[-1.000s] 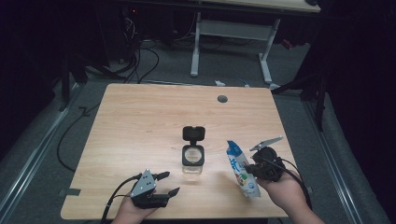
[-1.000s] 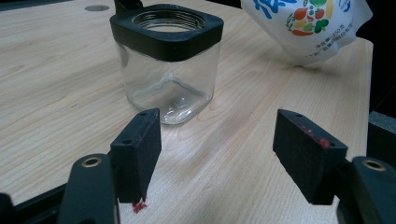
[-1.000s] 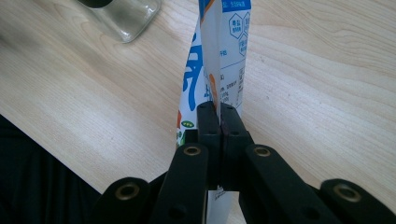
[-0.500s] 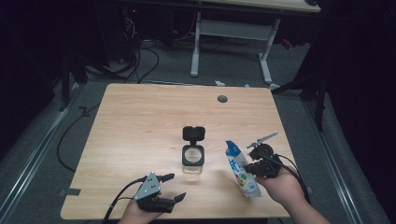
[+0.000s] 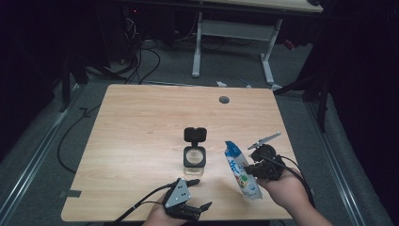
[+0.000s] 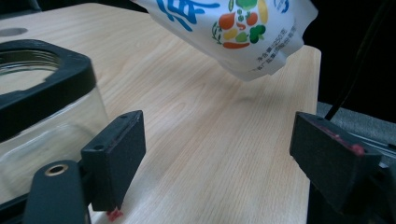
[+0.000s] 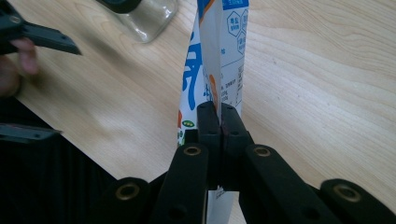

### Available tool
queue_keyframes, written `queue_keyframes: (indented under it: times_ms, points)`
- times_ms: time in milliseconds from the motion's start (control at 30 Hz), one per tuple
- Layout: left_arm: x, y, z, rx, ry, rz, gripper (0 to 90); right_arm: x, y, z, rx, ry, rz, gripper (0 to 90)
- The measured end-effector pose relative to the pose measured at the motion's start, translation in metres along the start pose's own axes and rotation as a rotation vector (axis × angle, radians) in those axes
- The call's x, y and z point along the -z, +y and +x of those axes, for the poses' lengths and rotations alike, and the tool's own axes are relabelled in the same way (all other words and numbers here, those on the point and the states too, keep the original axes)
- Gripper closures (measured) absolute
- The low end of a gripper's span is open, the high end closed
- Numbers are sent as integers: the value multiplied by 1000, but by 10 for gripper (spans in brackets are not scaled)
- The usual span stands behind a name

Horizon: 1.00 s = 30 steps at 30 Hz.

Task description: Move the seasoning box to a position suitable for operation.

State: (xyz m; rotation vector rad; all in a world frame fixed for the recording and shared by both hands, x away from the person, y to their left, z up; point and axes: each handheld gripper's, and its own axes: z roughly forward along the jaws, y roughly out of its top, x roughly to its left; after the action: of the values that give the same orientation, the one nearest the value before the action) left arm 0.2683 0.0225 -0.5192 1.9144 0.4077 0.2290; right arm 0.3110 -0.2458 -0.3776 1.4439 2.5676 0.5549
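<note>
The right gripper [image 7: 219,122] is clenched on a pouch [image 5: 241,170], holding it up just right of the open jar [image 5: 194,159], probably for pouring. The left gripper [image 5: 196,193], near the table's [image 5: 141,122] near edge, has just been opening, nothing between its jaws.

White soft plastic pouch [image 5: 241,172] w/ blue lettering, multicolour fruit/veg print (red, orange, green, yellow) & fine dark text; blue band at top end. Clear square glass jar [image 5: 194,161] w/ black collar; black flip lid [image 5: 195,134] raised behind. Light wood-grain tabletop [image 5: 141,122], pale tan, one small grey round plug [image 5: 224,100]. Left tool [image 5: 196,194]: black jaws, grey three-cornered plate, red specks on pads, brass-coloured rivet. Right tool [image 5: 248,165]: black, brass-coloured rivets. Floor [image 5: 42,150] grey, black cables.
</note>
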Motion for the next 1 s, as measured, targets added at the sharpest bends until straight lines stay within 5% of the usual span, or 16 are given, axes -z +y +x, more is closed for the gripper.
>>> queue_keyframes:
  times_ms: [567,1000]
  points:
    - [-46,12,-12,-34,-17,9,187,3,13,21,40,53,-21,898]
    - [-61,18,-15,-39,0,-8,158,6,25,38,69,94,-45,898]
